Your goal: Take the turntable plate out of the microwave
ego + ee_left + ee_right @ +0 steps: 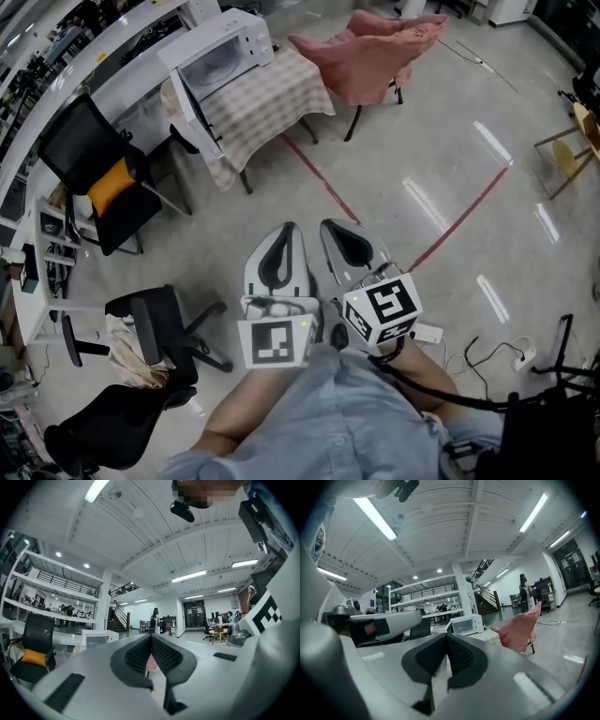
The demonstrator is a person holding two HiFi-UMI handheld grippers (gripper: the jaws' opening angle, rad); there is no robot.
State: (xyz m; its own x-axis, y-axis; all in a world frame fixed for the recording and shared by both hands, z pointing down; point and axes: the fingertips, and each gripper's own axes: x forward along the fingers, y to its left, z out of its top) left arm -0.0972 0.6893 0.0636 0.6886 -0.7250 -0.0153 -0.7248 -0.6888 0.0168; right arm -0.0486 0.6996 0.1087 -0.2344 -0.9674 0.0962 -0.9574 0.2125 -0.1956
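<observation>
Left gripper (284, 234) and right gripper (336, 232) are both closed and empty, at the waist; the microwave (225, 52) stands at eleven o'clock, well apart, door open; the plate is presumably inside, not clearly seen; likely risks: the glass slipping from the jaws, or clipping the door.

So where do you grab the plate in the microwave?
Probably its near rim, coming straight in through the open front of the microwave, since the door is swung aside. A plate lying flat offers only its edge to pinch. From here the plate itself is too small to make out.
</observation>
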